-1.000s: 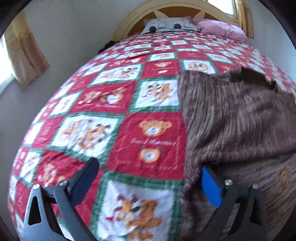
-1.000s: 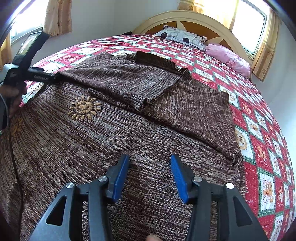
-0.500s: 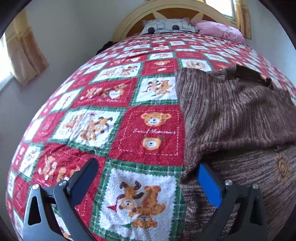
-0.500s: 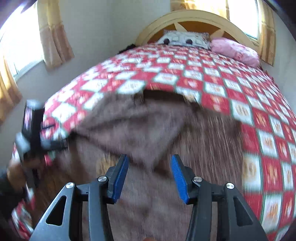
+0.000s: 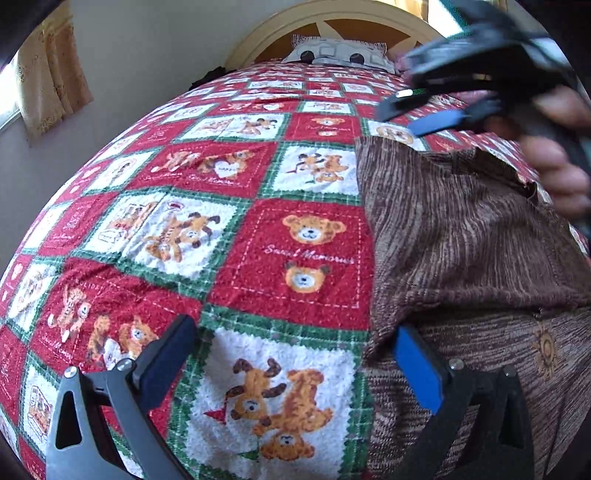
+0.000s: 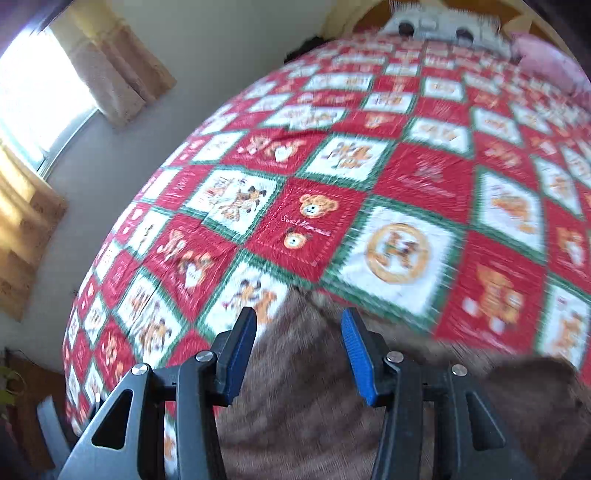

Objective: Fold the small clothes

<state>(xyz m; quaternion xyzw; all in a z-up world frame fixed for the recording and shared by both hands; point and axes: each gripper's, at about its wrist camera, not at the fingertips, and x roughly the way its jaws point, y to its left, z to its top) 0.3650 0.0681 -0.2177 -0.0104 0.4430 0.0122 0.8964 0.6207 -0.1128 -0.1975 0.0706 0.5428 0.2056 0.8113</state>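
Note:
A brown knitted sweater (image 5: 461, 240) lies on the bed at the right of the left wrist view, one sleeve folded across its body. My left gripper (image 5: 295, 354) is open wide at the sweater's left edge, its right finger touching the knit, holding nothing. My right gripper (image 6: 297, 343) is open and empty, just above the sweater's (image 6: 306, 406) far left corner. It also shows in the left wrist view (image 5: 439, 110), blurred, above the sweater's top edge.
The bed is covered by a red, white and green teddy-bear quilt (image 5: 229, 206). A patterned pillow (image 5: 332, 53) and a wooden headboard (image 5: 280, 33) stand at the far end. A wall and curtained window (image 6: 44, 96) lie left of the bed.
My right gripper has swung from the sweater's lower middle up to its far left corner, entering the left wrist view. My left gripper has barely moved.

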